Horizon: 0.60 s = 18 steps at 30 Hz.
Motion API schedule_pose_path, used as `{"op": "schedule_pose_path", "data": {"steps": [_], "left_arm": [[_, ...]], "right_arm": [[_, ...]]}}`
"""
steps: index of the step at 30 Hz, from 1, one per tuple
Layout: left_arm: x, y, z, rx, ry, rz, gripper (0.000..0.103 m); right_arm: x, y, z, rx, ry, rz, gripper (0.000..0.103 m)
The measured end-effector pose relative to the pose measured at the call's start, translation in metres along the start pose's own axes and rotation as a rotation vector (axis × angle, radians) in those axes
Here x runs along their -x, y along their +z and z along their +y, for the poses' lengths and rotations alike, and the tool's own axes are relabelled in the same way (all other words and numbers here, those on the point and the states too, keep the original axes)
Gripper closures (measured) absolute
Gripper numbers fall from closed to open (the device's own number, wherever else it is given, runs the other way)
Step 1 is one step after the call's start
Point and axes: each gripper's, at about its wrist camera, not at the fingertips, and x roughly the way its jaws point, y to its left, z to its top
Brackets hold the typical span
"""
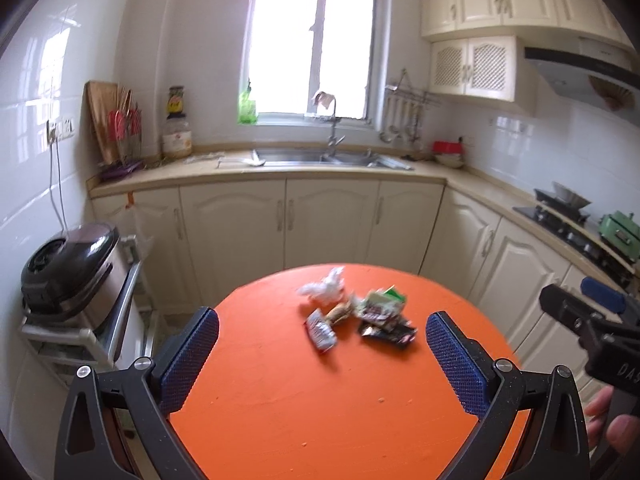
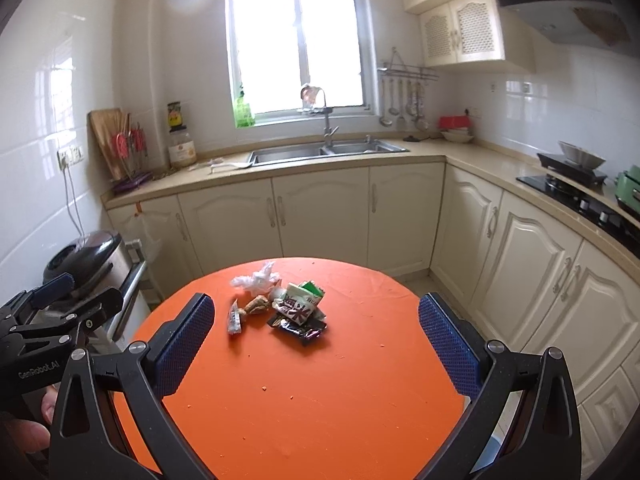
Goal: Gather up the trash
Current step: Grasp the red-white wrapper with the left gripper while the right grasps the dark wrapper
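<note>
Kitchen: cream cabinets, sink (image 1: 332, 158) under a bright window.
Left wrist view: left gripper (image 1: 322, 354) jaws spread, empty, above the orange counter (image 1: 280, 400); trash pile (image 1: 356, 312) lies ahead near the far edge.
Right wrist view: right gripper (image 2: 316, 340) jaws spread, empty; trash pile (image 2: 280, 304) between and beyond them.

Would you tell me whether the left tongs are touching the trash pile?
Apart. The left wrist view shows the left tongs open, with bare orange table between them and the trash pile.

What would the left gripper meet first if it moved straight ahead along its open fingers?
Probably the silver wrapper nearest the left gripper, then the rest of the trash pile on the orange table; depth is uncertain.
</note>
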Motion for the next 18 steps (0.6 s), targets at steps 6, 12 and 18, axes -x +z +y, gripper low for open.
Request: {"op": "schedule_pose_path", "data": {"steps": [6,12,18], "left_arm": [[-0.061,0.006,-0.009,0.012,0.032,0.094,0.001],[-0.155,0.025,-0.024,0.002,0.044,0.198,0.001],[-0.263,0.040,-0.031,-0.002,0.057,0.302,0.001]], "right_arm": [[-0.058,-0.010,-0.002,0.022,0.017,0.093,0.000],[-0.128,-0.023,-0.012,0.013,0.019,0.201,0.000],[-0.181,-0.035,-0.023,-0.004,0.015,0.279,0.000]]}}
